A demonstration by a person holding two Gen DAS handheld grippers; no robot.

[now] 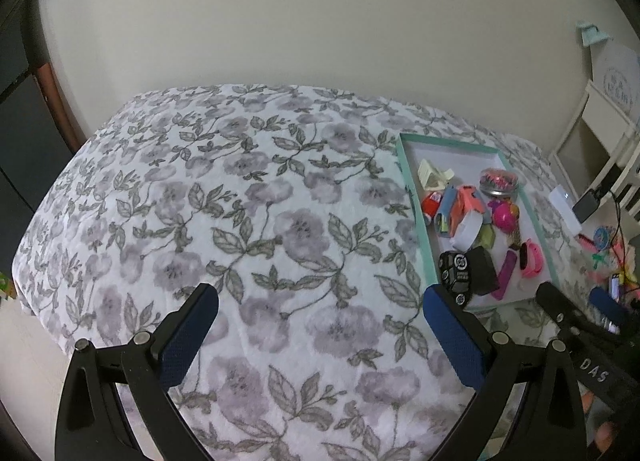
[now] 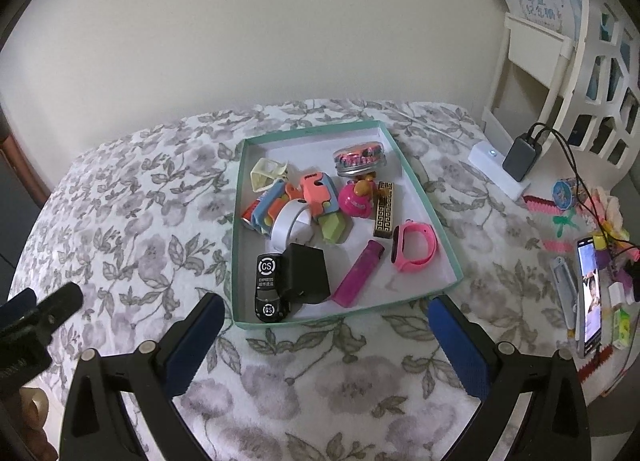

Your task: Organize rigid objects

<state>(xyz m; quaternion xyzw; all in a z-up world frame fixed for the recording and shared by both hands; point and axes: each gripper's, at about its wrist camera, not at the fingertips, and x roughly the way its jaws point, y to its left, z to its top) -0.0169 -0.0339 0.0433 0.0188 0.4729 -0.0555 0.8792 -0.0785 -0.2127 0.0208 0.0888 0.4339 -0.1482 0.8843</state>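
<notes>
While both tools hang with their blue-padded fingers spread wide and nothing between them, the action sits in one teal tray (image 2: 440, 221) at the centre of the right wrist view, resting on the floral-covered bench (image 2: 140, 197). The right tool (image 2: 326, 311) hovers low in the frame, just in front of the tray's near rim, released. The left tool (image 1: 322, 301) is released too, over bare floral cloth at the bottom of the left wrist view, with the tray off in the right half of its frame (image 1: 410, 181).

Count the tray's load: one black toy car (image 2: 269, 287) in the lower left corner, touching one black charger block (image 2: 306, 273) just to its right. One magenta lighter (image 2: 359, 275) lies tilted beside them, and one pink wristband (image 2: 414, 247) sits near the right wall. Up the middle there is one white tape roll (image 2: 291, 223), one green block (image 2: 333, 230), one pink ball-shaped toy (image 2: 355, 201) and one black-and-gold bar (image 2: 385, 214). One orange and blue piece (image 2: 310, 191) leans into the pile, one pale yellow clip (image 2: 267, 173) lies in the upper left, and one round clear tin (image 2: 359, 159) holds the upper right.

Off the tray, at the right edge of the frame, one phone (image 2: 590, 293) shows a lit screen, and one dark power bank (image 2: 522, 157) stands on a white block.
</notes>
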